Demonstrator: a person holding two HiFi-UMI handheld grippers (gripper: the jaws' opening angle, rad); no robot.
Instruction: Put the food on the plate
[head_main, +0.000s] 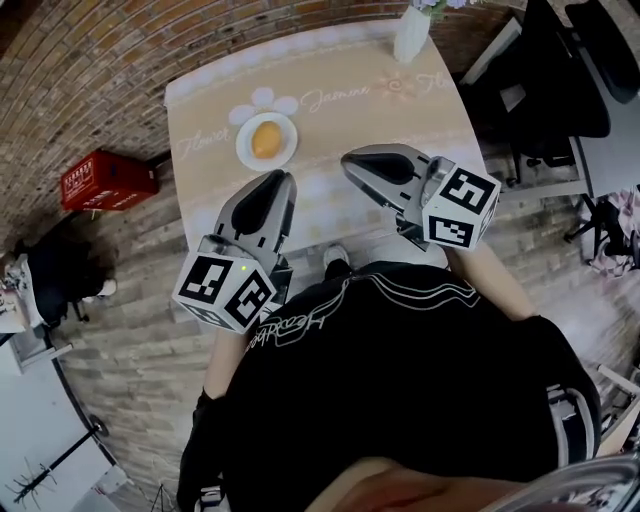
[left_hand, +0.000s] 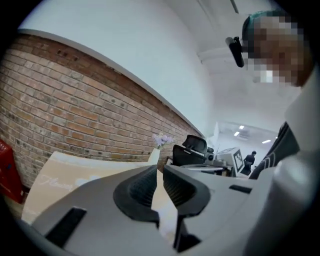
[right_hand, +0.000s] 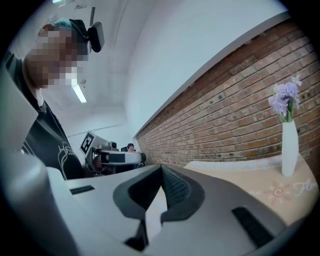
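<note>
I am holding the left tongs (left_hand: 159, 170) almost shut and the right tongs (right_hand: 161, 169) shut, both empty; the food (head_main: 265, 139) is sitting on the plate (head_main: 243, 150) ahead of them.

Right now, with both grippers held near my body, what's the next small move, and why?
Probably none on the food: the orange food already lies on the white plate on the table. The left gripper and right gripper hang over the table's near edge, jaws close together with nothing between them. I'd just lower them clear of the plate.
</note>
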